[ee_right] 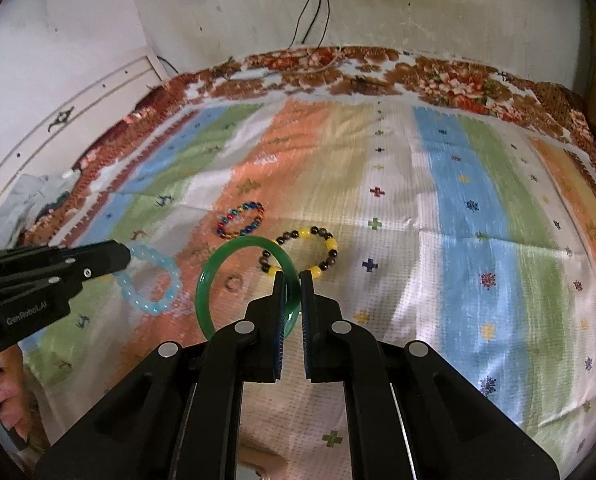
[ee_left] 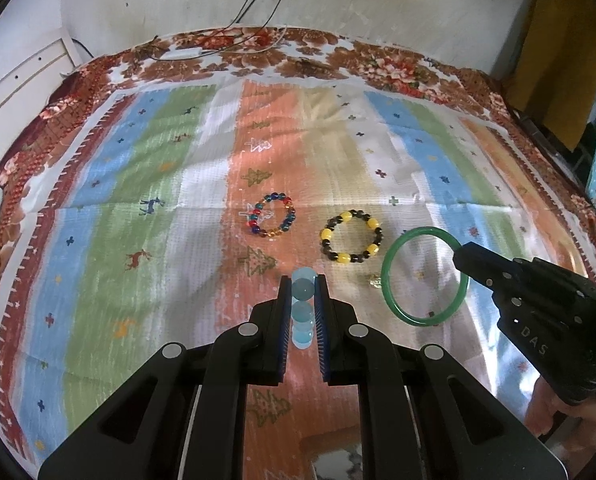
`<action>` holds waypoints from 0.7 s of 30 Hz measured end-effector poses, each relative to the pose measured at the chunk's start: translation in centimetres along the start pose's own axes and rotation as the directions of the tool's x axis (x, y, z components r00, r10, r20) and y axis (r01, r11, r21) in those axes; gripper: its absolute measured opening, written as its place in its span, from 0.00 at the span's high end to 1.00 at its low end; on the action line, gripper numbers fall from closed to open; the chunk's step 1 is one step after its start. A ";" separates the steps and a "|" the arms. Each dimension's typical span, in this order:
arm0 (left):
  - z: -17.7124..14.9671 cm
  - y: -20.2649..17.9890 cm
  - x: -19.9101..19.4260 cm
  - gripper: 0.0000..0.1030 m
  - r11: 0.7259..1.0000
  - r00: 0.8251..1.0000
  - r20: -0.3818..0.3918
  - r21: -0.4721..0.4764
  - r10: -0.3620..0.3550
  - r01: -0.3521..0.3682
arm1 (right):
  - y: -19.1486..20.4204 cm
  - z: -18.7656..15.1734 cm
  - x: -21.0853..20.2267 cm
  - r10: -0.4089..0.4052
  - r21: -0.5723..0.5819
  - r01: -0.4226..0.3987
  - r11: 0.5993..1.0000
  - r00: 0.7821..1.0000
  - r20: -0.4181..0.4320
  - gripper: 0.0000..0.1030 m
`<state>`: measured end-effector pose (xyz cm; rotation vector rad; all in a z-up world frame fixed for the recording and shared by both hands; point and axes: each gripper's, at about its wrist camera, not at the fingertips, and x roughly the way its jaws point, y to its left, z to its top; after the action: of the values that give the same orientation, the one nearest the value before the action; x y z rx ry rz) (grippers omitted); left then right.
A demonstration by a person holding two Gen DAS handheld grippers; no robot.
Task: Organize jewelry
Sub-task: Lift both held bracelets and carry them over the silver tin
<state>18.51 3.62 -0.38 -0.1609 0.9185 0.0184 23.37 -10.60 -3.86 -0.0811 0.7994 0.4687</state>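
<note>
Right wrist: pale blue bracelet's [ee_right: 149, 282] full loop.

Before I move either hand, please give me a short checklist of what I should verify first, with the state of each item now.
1. Left gripper shut on the light blue bead bracelet: ok.
2. Right gripper shut on the green bangle: ok.
3. The two held pieces are apart, not tangled: ok.
4. Multicolour bead bracelet and yellow-and-dark bead bracelet lie separate on the cloth: ok.
5. Small ring on the cloth, clear of the bangle: cannot tell.
6. A place to put the pieces is in view: not ok.
</note>
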 end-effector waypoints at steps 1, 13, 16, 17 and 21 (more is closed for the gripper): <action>-0.1 -0.1 -0.4 0.89 1.000 1.000 0.007 -0.001 -0.005 0.005 | 0.0 -0.1 -0.2 0.005 0.001 -0.005 1.000 1.000 0.003 0.92; -1.7 -1.3 -2.8 0.89 0.999 0.998 0.056 0.043 0.003 -0.006 | 1.0 -0.9 -3.6 0.008 -0.036 -0.005 0.999 0.997 0.081 0.92; -2.1 -1.3 -3.5 0.89 0.999 0.998 0.065 0.043 -0.014 0.011 | 1.3 -1.4 -4.3 0.008 -0.053 -0.003 0.999 0.995 0.098 0.92; -2.2 -1.3 -3.8 0.89 0.999 0.997 0.069 0.044 -0.017 0.014 | 1.4 -1.6 -4.4 0.008 -0.058 -0.003 0.998 0.995 0.101 0.92; -2.8 -1.8 -4.7 0.89 0.998 0.996 0.093 0.064 -0.017 0.011 | 1.4 -2.0 -5.1 0.010 -0.063 -0.003 0.998 0.994 0.108 0.92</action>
<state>13.62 1.70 1.89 -0.1072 0.8238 -0.0163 18.38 -11.74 -1.56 -0.1103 0.6787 0.4999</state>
